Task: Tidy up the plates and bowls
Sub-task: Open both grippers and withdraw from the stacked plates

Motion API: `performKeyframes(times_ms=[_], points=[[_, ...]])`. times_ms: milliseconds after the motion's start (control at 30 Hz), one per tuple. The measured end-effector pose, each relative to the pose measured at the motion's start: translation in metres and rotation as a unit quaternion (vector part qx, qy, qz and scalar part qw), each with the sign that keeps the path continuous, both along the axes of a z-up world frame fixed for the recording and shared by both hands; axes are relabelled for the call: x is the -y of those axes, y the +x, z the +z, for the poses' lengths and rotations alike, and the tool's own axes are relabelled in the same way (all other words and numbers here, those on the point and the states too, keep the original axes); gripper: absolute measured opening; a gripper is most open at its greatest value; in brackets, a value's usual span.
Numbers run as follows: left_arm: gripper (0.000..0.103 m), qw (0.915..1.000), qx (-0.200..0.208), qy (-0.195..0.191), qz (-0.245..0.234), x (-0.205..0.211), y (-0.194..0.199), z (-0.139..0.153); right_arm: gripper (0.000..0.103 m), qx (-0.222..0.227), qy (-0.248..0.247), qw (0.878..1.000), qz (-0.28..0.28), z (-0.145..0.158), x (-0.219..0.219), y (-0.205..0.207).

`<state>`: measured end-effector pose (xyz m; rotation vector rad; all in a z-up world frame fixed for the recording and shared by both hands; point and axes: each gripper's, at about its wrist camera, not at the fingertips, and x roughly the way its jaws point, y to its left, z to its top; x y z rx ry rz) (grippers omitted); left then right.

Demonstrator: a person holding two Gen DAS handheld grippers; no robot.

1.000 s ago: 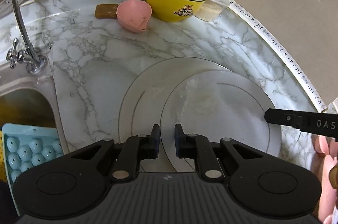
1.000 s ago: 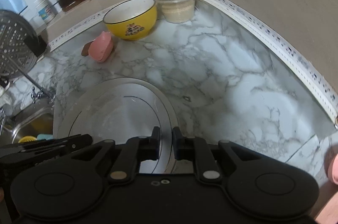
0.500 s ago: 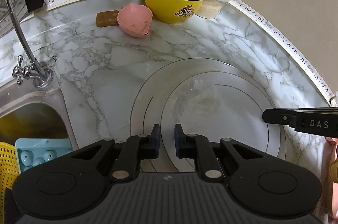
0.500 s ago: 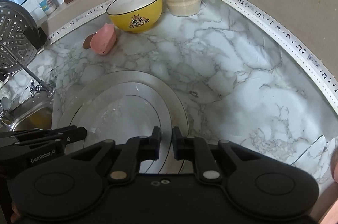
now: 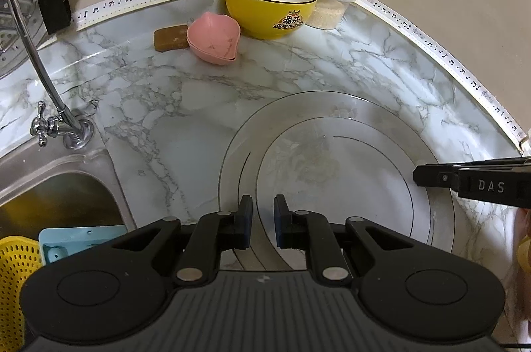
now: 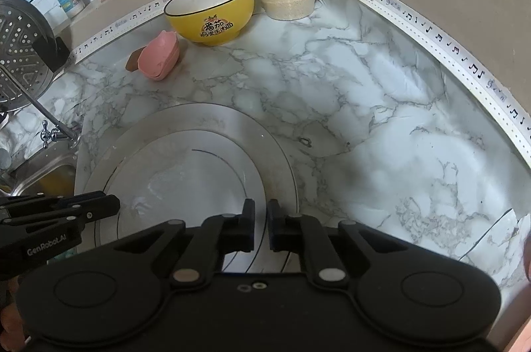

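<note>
Atop large plate [image 5: 239, 153], smaller plate [image 5: 338, 179].

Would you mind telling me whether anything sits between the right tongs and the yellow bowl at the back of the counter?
Only the stacked plates lie directly ahead of the right tongs, flat on the marble counter. Beyond their far rim, bare counter runs to the yellow bowl. The pink dish sits to its left, off that line.

Both the left gripper [image 5: 263, 221] and right gripper [image 6: 261, 224] are matte black with silver pivot pins and blue-edged pads.
</note>
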<state>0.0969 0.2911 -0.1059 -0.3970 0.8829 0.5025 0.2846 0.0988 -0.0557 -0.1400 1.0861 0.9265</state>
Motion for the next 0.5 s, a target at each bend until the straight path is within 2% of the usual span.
performKeyframes(times_ms=[233,500], points=[[0.013,0.9999,0.011,0.012,-0.003,0.008,-0.008,0.012,0.010,-0.001,0.025,1.000,0.000,0.014,0.012,-0.008],[0.013,0.9981,0.045,0.029,-0.032,0.026,-0.016,0.036,0.011,0.034,0.062,0.997,0.004,0.045,0.033,-0.033]])
